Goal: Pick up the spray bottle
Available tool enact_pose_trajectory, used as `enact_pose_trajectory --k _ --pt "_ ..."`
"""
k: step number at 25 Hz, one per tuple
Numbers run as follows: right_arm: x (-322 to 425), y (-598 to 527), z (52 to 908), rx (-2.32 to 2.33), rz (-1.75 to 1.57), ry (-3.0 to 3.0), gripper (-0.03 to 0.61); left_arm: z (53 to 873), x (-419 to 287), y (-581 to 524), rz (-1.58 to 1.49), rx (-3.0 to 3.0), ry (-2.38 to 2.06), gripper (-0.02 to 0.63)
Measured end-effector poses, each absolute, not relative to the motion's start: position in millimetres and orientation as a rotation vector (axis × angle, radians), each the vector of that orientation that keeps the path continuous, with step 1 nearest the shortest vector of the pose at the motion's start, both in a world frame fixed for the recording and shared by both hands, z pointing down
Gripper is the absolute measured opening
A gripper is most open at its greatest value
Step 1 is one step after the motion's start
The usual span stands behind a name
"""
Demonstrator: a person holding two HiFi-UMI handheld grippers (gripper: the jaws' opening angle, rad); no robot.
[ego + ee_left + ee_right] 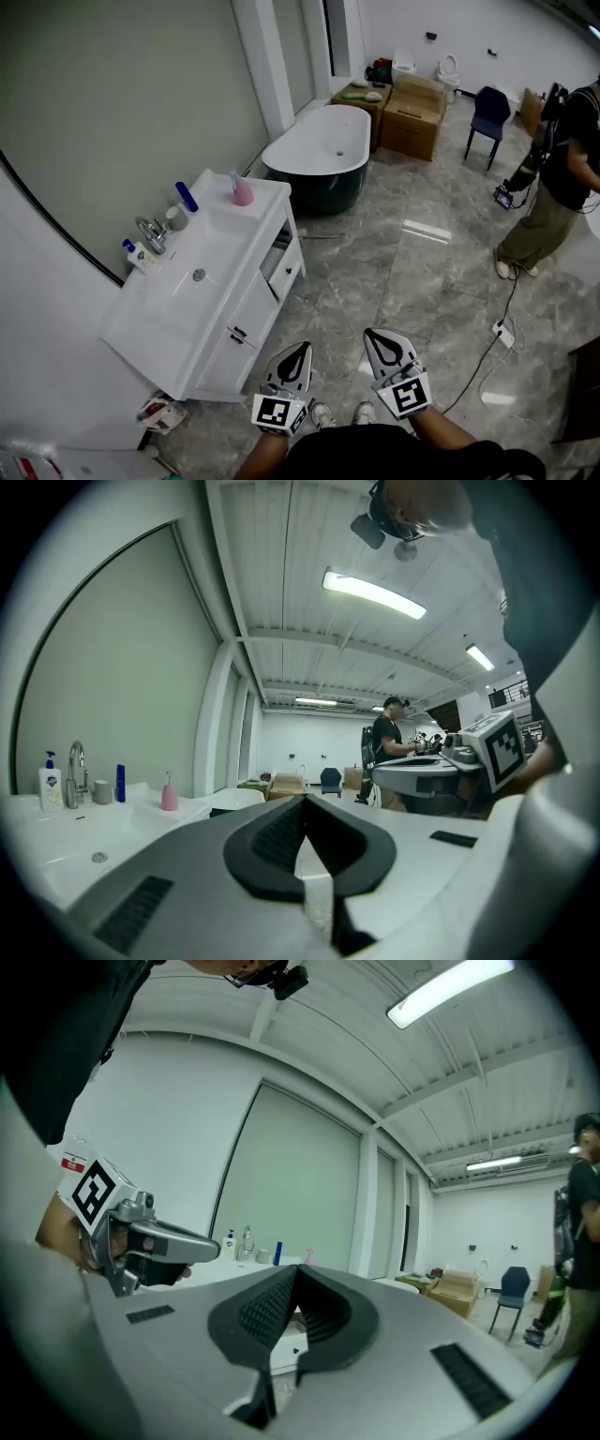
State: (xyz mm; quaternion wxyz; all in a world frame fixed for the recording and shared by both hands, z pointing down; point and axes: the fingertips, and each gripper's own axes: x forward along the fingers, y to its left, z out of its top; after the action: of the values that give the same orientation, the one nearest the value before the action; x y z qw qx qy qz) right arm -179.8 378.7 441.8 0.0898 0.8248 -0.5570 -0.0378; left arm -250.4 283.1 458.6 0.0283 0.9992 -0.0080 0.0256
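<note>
The pink spray bottle [242,191] stands upright at the far end of the white vanity top [220,246], beside a blue bottle [187,197]. It also shows small in the left gripper view [169,794] and the right gripper view [307,1258]. Both grippers are held level low in front of me, well short of the vanity. My left gripper [298,350] is shut with nothing between its jaws [305,800]. My right gripper [374,336] is shut and empty too [296,1270].
On the vanity are a faucet [152,232], a grey cup [175,217] and a soap dispenser [137,254]; a vanity drawer [284,260] hangs open. A bathtub [319,150], cardboard boxes [413,116], a blue chair [488,112], a person [561,178] and a floor cable [487,349] lie beyond.
</note>
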Motion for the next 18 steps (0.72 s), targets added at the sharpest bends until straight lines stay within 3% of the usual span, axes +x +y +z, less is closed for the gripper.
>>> enact_pose_trajectory --k 11,18 --pt "-194 351 435 2.514 -0.125 -1.692 0.007 454 -265 263 0.054 3.084 0.014 -0.007" --pt "-199 331 432 2.564 -0.168 -1.649 0.302 461 -274 246 0.058 3.08 0.047 -0.008"
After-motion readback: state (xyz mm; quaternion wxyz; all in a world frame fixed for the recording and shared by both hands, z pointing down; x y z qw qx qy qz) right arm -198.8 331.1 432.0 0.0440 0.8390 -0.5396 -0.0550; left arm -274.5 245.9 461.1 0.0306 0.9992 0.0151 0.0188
